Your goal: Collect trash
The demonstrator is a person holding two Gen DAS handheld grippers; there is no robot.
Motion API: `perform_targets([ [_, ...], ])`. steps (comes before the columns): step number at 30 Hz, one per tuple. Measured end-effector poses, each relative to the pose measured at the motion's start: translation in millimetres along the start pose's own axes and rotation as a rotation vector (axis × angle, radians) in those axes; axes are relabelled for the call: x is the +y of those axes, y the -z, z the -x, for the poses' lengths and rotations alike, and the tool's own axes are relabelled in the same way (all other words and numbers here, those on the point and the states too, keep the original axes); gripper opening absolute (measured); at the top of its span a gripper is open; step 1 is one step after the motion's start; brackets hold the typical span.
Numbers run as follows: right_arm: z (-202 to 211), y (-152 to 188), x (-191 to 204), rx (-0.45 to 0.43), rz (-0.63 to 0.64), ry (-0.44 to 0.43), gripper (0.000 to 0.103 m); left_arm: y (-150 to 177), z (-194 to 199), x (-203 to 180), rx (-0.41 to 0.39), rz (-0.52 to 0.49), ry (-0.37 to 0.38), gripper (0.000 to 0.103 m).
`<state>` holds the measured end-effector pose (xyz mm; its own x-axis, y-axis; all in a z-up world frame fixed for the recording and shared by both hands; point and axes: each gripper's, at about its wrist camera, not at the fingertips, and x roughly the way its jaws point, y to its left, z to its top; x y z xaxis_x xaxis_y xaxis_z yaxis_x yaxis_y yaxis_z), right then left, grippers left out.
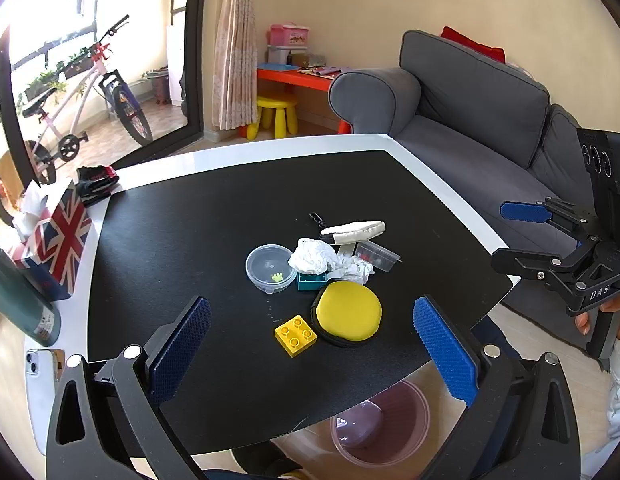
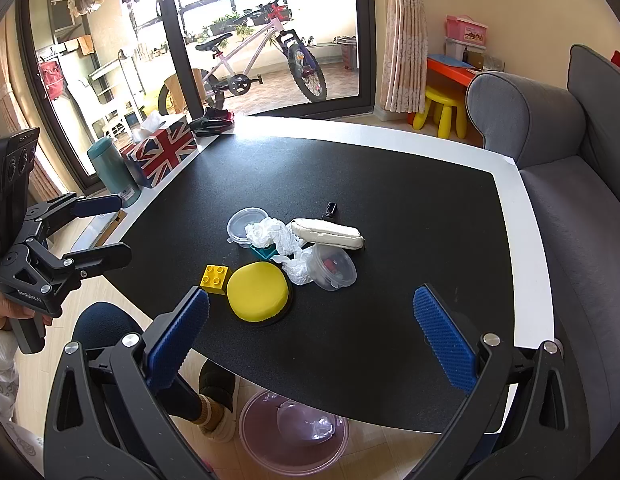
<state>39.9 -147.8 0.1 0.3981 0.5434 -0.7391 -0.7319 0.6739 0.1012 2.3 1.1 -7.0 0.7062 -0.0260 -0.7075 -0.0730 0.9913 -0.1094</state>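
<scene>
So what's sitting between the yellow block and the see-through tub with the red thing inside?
The round yellow pouch sits between the yellow block and that clear tub, with a bit of crumpled white paper against the tub. The right wrist view shows it best.

Left gripper (image 1: 312,344) with blue ribbed pads (image 1: 446,350) held wide apart above the near edge of the black table mat (image 1: 181,240), gripping nothing. Centre of mat: crumpled white paper wad (image 1: 312,257) touching a round clear plastic container (image 1: 268,267) and a small teal box (image 1: 311,281). A second crumpled white paper (image 1: 356,270) lies beside a clear lidded tub (image 1: 377,255). A white fabric pouch (image 1: 354,230) lies behind them. Nearer: round yellow zip case (image 1: 348,312) and yellow 4-stud toy brick (image 1: 295,335), just beside each other. Right gripper (image 1: 522,236) at the right edge, jaws apart, empty. Translucent pink bin (image 1: 380,424) on the floor below the table edge. Union-flag tissue box (image 1: 55,240) on the left
</scene>
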Motion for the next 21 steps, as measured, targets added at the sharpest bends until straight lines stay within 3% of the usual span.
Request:
perform_targets([
  [13,0,0,-1,0.003,-0.006,0.001,0.1,1,-3,-3,0.007,-0.003,0.0,0.097],
  [21,-7,6,-5,0.016,-0.018,-0.004,0.1,3,-26,4,0.064,-0.006,0.002,0.097],
])
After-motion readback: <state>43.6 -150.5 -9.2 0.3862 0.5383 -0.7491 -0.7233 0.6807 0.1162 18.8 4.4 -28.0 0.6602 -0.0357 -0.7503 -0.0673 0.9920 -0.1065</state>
